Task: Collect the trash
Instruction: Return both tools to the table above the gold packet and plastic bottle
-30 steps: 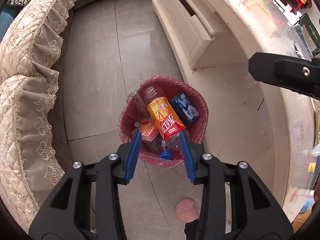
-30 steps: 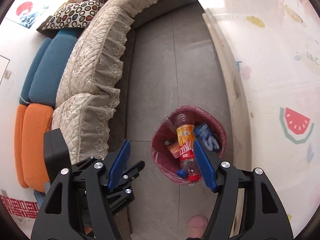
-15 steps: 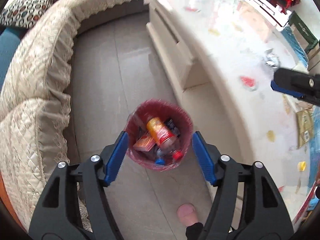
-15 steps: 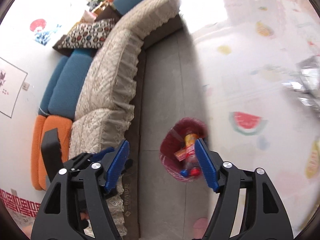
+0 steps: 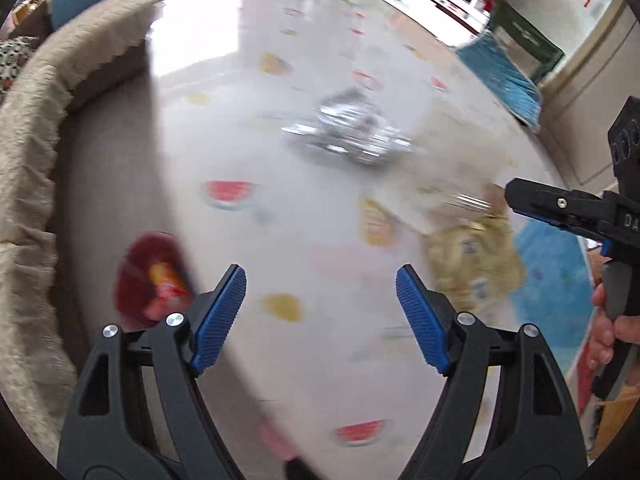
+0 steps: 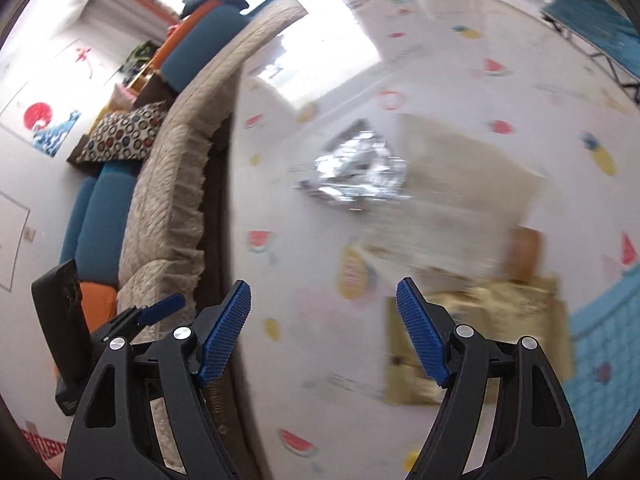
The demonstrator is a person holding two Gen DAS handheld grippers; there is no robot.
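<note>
Both views are blurred by motion. A crumpled silver foil wrapper [image 5: 348,128] lies on the white fruit-print table [image 5: 248,128]; it also shows in the right wrist view [image 6: 356,172]. A yellowish packet [image 5: 472,264] lies nearer, also in the right wrist view [image 6: 480,332]. The red-lined trash bin [image 5: 150,276] with a bottle in it stands on the floor at lower left. My left gripper [image 5: 320,312] is open and empty above the table. My right gripper [image 6: 324,320] is open and empty; it also shows at the right edge of the left wrist view [image 5: 516,196].
A beige quilted sofa [image 6: 188,184] with blue and orange cushions runs along the left. A pale box or paper [image 6: 460,184] lies beyond the packet. A blue mat [image 5: 552,280] covers the table's right part. A grey floor strip [image 5: 108,160] separates sofa and table.
Both grippers have swung up from over the trash bin to over the table. The bin has slid to the lower left of the left view and out of the right view.
</note>
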